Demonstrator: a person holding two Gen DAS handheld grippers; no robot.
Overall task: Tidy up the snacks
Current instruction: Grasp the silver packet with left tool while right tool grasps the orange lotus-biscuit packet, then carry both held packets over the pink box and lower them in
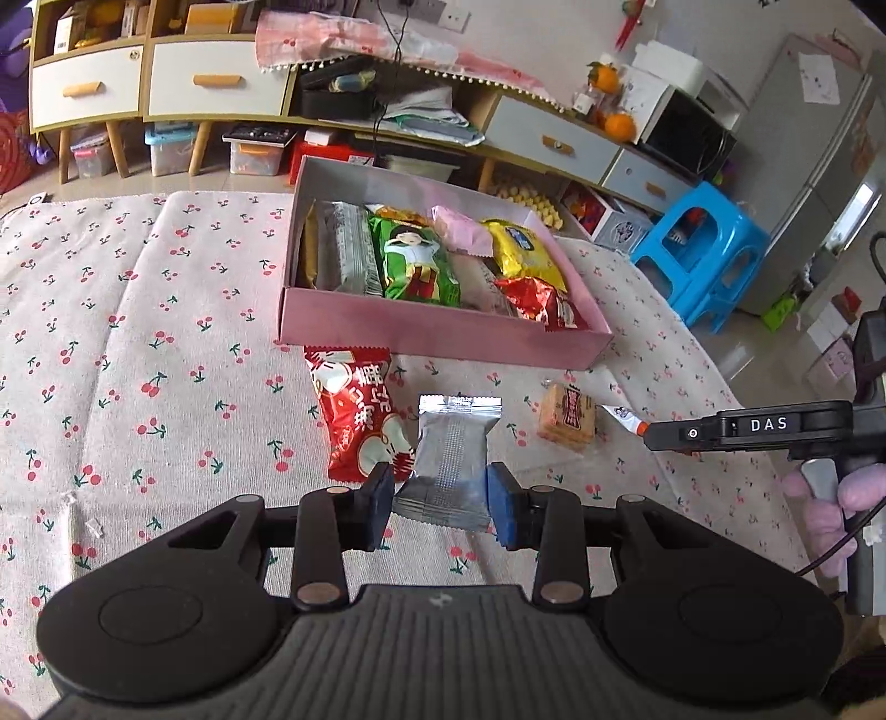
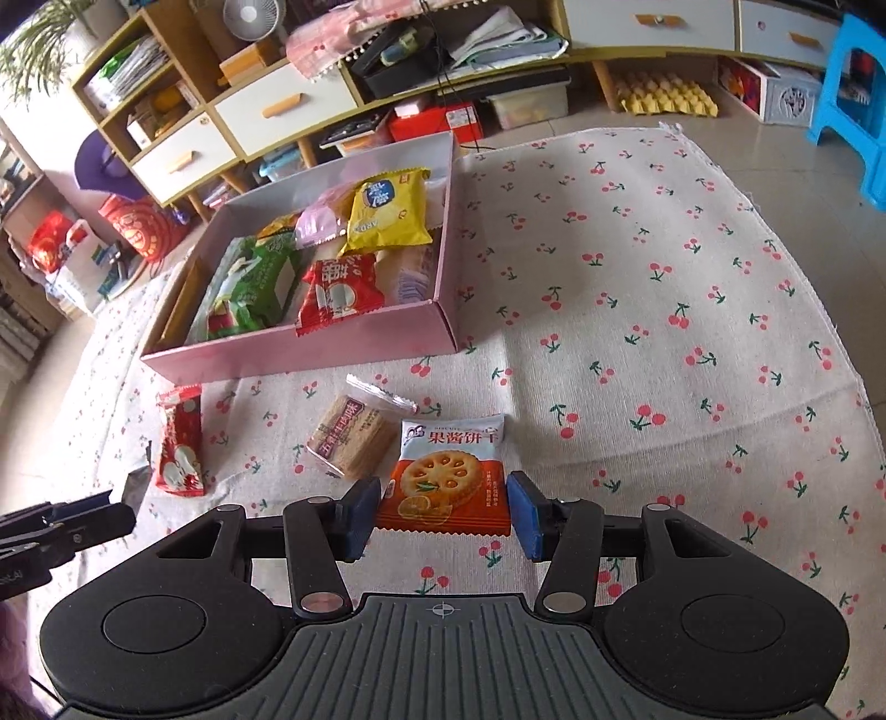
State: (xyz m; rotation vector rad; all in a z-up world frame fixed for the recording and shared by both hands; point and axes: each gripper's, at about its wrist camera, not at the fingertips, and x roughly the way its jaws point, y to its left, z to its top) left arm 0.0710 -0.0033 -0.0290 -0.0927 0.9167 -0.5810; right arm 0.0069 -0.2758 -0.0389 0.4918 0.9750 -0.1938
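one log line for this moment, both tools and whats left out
left tool: shut on silver packet | right tool: shut on biscuit packet | cloth: red packet, cracker pack | pink box: part filled

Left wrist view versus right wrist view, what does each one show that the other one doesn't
Only the left wrist view shows the silver packet pinched in the left gripper, plus the oranges. Only the right wrist view shows the jam biscuit packet's printed face between the right gripper's pads, plus a fan. Both show the pink box, red packet and brown biscuits.
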